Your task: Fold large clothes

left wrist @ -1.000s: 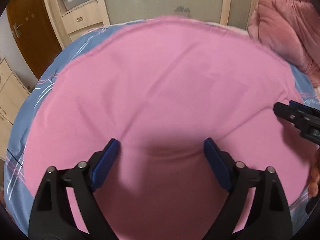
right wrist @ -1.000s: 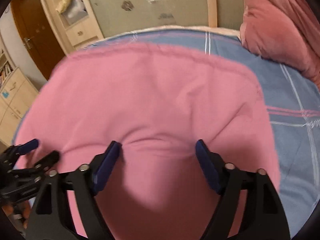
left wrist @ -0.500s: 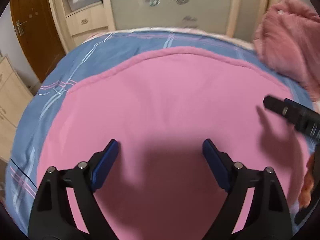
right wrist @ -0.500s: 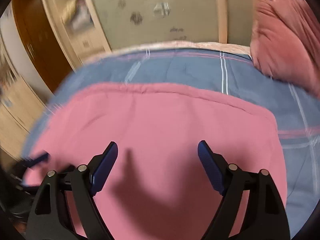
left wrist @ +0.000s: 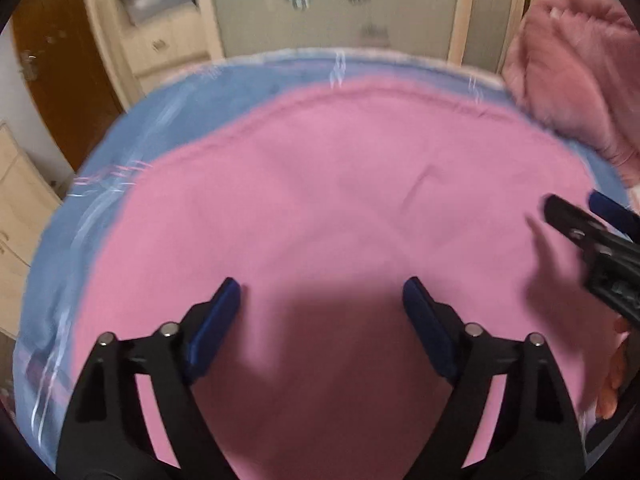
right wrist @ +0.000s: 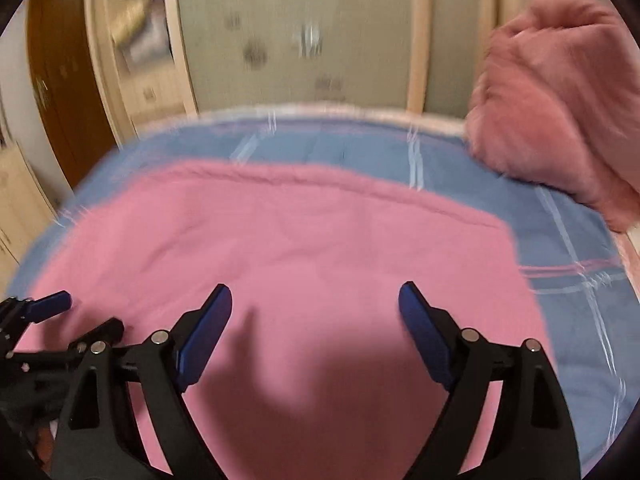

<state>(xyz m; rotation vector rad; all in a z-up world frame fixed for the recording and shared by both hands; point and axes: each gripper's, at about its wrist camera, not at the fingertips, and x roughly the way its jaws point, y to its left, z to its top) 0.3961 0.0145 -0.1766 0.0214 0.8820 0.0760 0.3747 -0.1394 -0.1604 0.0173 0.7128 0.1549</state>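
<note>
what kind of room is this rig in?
Most likely a bedroom. A pink garment lies spread on a bed with a blue checked sheet, a fluffy pink blanket is heaped at one end, and a light wood wardrobe stands behind.

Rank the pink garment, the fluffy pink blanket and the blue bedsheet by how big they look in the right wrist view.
1. pink garment, fills most of the frame, though nearest the camera.
2. blue bedsheet, visible part only; the garment covers the rest.
3. fluffy pink blanket, farther off.

No readable text anywhere, no labels, no brands, no numbers, wardrobe door [left wrist: 332,4] showing only blurred motifs
</note>
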